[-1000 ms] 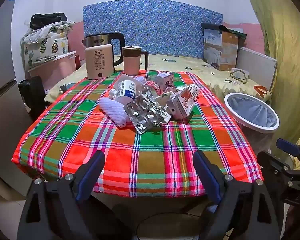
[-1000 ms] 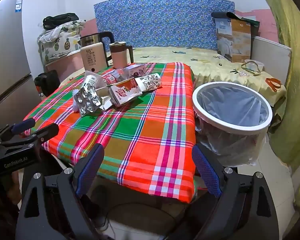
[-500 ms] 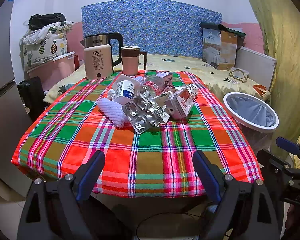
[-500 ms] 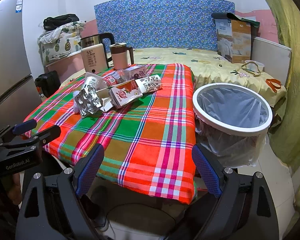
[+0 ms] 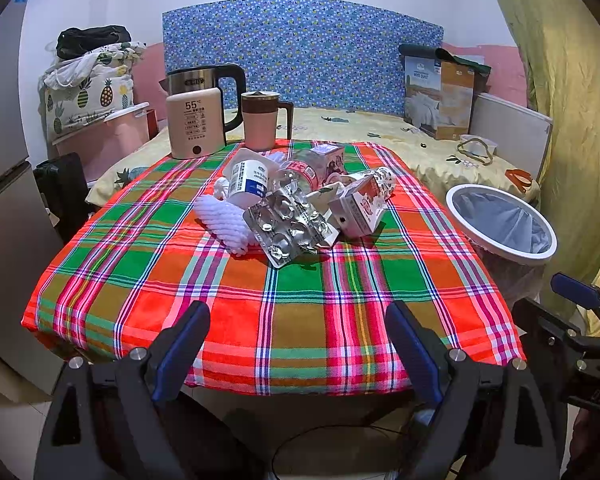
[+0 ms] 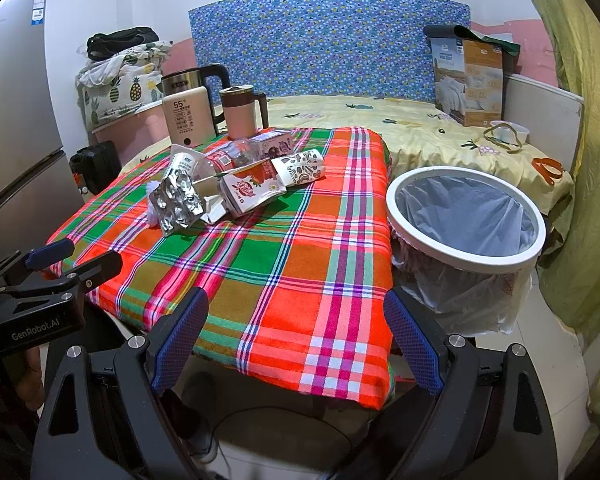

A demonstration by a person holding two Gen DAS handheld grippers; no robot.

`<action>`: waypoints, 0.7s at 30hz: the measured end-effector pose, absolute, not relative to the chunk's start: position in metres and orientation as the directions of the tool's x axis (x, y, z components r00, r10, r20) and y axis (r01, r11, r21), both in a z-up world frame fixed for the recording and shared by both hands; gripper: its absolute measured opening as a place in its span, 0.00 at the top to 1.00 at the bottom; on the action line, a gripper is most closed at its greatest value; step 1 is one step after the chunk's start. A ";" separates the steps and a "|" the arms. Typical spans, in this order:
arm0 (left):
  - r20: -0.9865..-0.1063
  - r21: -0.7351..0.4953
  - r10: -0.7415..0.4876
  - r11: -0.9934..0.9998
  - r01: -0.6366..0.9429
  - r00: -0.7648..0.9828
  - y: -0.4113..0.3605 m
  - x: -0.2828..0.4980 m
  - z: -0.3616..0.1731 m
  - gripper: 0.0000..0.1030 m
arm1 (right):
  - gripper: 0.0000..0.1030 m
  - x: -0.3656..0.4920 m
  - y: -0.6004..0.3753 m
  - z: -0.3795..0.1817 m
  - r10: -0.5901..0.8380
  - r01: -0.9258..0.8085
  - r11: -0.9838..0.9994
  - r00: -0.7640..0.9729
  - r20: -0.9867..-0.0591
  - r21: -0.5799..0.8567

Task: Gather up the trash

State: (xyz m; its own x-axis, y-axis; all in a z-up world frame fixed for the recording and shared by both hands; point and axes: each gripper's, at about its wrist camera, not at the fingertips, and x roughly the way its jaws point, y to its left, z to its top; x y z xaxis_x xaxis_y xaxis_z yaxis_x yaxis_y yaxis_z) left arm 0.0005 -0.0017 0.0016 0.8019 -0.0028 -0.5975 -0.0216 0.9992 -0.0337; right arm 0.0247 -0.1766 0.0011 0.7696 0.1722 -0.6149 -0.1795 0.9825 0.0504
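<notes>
Both wrist views facing table [image 5: 292, 332]

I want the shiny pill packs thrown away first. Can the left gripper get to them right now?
Probably yes. The pill packs lie at the front of the trash pile, with only bare tablecloth between them and the open left gripper. It is still at the table's near edge, so it must move forward.

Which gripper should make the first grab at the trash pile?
Left, probably. The left gripper faces the trash pile head-on, jaws open. The right gripper, also open, sits off the table corner beside the bin, with the pile off to its left.
</notes>
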 end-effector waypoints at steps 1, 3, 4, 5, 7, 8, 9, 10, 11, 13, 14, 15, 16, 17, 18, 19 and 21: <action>-0.598 -0.034 -0.003 0.999 -0.021 0.801 -0.001 0.001 0.002 0.12 | 0.13 0.025 -0.177 0.001 0.172 -0.179 0.982 0.770 -0.615 0.050; -0.598 -0.034 -0.003 0.999 -0.022 0.802 -0.001 0.000 0.002 0.12 | 0.13 0.024 -0.176 0.001 0.172 -0.180 0.982 0.770 -0.615 0.050; -0.597 -0.033 -0.002 0.999 -0.022 0.802 -0.002 0.001 0.002 0.12 | 0.13 0.024 -0.176 0.001 0.171 -0.179 0.983 0.770 -0.614 0.050; -0.598 -0.032 -0.002 0.999 -0.022 0.802 -0.001 0.001 0.002 0.12 | 0.13 0.025 -0.176 0.001 0.171 -0.179 0.983 0.770 -0.615 0.050; -0.598 -0.033 -0.003 0.999 -0.021 0.801 -0.001 0.001 0.002 0.12 | 0.13 0.025 -0.176 0.001 0.171 -0.178 0.983 0.770 -0.615 0.051; -0.598 -0.033 -0.003 0.999 -0.021 0.801 -0.001 0.001 0.002 0.12 | 0.13 0.025 -0.176 0.001 0.171 -0.178 0.983 0.770 -0.615 0.051; -0.598 -0.034 -0.004 0.999 -0.021 0.802 -0.001 0.001 0.002 0.12 | 0.13 0.024 -0.176 0.001 0.172 -0.179 0.983 0.770 -0.615 0.051; -0.598 -0.035 -0.004 0.999 -0.021 0.802 -0.001 0.001 0.002 0.12 | 0.13 0.025 -0.176 0.001 0.172 -0.180 0.982 0.770 -0.615 0.050; -0.598 -0.034 -0.003 0.999 -0.022 0.801 -0.001 0.001 0.002 0.12 | 0.13 0.025 -0.176 0.001 0.172 -0.179 0.982 0.770 -0.615 0.051; -0.598 -0.035 -0.004 0.999 -0.021 0.801 -0.001 0.000 0.002 0.12 | 0.13 0.025 -0.176 0.002 0.171 -0.178 0.983 0.769 -0.616 0.050; -0.598 -0.036 -0.006 0.999 -0.020 0.801 -0.001 0.001 0.002 0.12 | 0.13 0.025 -0.176 0.004 0.172 -0.179 0.983 0.769 -0.616 0.051; -0.598 -0.035 -0.003 0.999 -0.022 0.801 -0.001 0.001 0.002 0.12 | 0.13 0.025 -0.175 0.005 0.172 -0.179 0.983 0.769 -0.616 0.052; -0.599 -0.034 -0.003 0.999 -0.022 0.801 -0.001 0.001 0.002 0.12 | 0.13 0.025 -0.176 0.004 0.171 -0.178 0.983 0.769 -0.616 0.050; -0.599 -0.034 -0.003 0.999 -0.021 0.801 -0.001 0.001 0.002 0.12 | 0.13 0.025 -0.176 0.004 0.172 -0.178 0.983 0.769 -0.616 0.052; -0.599 -0.034 -0.003 0.999 -0.021 0.801 -0.001 0.001 0.002 0.12 | 0.13 0.025 -0.176 0.004 0.172 -0.178 0.983 0.769 -0.616 0.052; -0.599 -0.035 -0.004 0.999 -0.021 0.801 -0.001 0.001 0.002 0.12 | 0.13 0.025 -0.176 0.003 0.172 -0.178 0.983 0.769 -0.616 0.051; -0.598 -0.035 -0.004 0.999 -0.021 0.801 -0.001 0.001 0.002 0.12 | 0.13 0.025 -0.176 0.003 0.173 -0.179 0.983 0.769 -0.616 0.052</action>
